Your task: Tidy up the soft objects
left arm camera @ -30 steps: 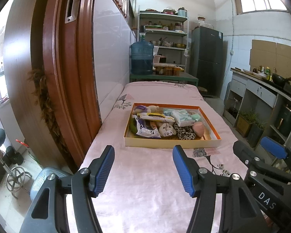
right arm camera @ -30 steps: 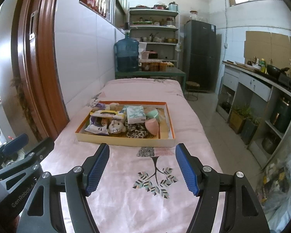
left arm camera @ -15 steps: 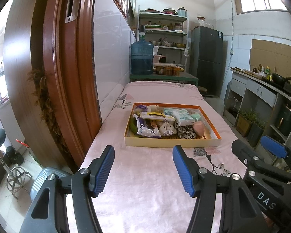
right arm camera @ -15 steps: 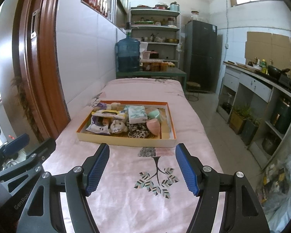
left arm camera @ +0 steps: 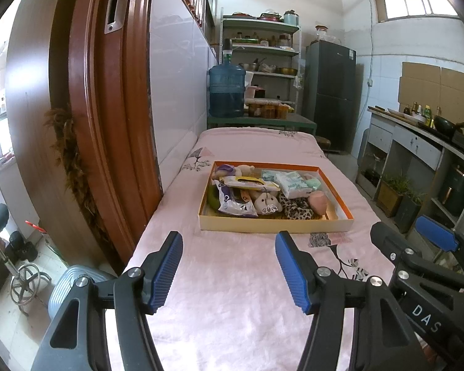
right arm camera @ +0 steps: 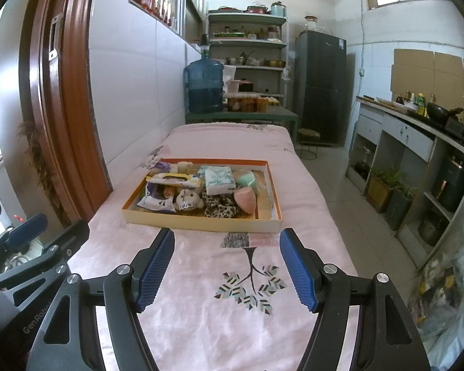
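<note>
An orange-rimmed cardboard tray (left arm camera: pixel 275 226) (right arm camera: pixel 201 220) sits mid-table on a pink cloth (left arm camera: pixel 232 278). It holds soft items: a wet-wipes pack (right arm camera: pixel 174 179), a tissue pack (right arm camera: pixel 218 180), a small plush bear (right arm camera: pixel 187 200), a leopard-print cloth (right arm camera: pixel 221 206), a pink sponge (right arm camera: pixel 246 199), a mint sponge (right arm camera: pixel 247 181) and a purple-white pouch (left arm camera: pixel 234 205). My left gripper (left arm camera: pixel 229 267) is open and empty, short of the tray's near edge. My right gripper (right arm camera: pixel 226 266) is open and empty, also short of the tray.
A wooden door frame (left arm camera: pixel 114 123) and tiled wall run along the left. A water jug (right arm camera: pixel 204 85), shelves (right arm camera: pixel 247 52) and a fridge (right arm camera: pixel 320 86) stand beyond the table. A kitchen counter (right arm camera: pixel 417 130) lines the right, across a floor aisle.
Both grippers have edged slightly toward the tray. Both stay open and empty.
</note>
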Motion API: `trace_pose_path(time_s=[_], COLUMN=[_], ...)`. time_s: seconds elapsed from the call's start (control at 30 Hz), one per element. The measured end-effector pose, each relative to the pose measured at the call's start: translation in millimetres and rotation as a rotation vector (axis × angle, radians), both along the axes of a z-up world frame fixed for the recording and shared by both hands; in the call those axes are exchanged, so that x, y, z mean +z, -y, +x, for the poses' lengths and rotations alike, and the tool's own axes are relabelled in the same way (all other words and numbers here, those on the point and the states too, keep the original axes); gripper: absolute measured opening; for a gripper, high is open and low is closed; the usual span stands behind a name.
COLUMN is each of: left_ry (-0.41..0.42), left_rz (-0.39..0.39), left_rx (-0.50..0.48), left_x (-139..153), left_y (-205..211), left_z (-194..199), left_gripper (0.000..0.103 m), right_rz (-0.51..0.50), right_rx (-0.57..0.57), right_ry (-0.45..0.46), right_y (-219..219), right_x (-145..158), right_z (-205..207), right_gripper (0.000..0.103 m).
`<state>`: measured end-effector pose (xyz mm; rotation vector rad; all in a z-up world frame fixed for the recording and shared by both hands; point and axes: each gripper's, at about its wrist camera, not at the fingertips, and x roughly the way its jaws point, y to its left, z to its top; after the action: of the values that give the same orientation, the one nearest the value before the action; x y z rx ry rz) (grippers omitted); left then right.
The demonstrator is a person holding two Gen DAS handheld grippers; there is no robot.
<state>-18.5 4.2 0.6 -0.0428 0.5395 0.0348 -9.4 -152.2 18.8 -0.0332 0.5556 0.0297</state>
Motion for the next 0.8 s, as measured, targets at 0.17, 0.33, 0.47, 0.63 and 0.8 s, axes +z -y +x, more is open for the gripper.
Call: trace_pose_path(time_s=[0.17,0.33,0.47,0.63,0.8], left_ry=[0.001,-0.001,0.000,-0.001,0.000], left_rz=[0.000,0.000,0.000,0.000,0.001], left_rx=[0.002,0.000,0.001,0.001,0.002], left_x=[-0.1,0.1,0.3,0.7,0.1], left_y=[-0.4,-0.4,0.0,0.3,0.8], left_z=[-0.2,0.0,-0.2,-0.2,-0.7], left_gripper=[0.062,0.062,0.062,0.062,0.062], right_rz=[0.001,0.003,0.003,0.004,0.005], right_rx=[0.001,0.003,0.002,0.002,0.002], right_ry=[0.000,-0.002,-0.002,-0.003,-0.005], right_y=[0.8,-0.4,-0.2,-0.2,-0.3], right_x=[0.2,-1.6,-1.5,-2.3,-4.5], right_z=[-0.2,0.5,0.5,0.0,-0.6], right_gripper=[0.072,0.072,0.072,0.072,0.072])
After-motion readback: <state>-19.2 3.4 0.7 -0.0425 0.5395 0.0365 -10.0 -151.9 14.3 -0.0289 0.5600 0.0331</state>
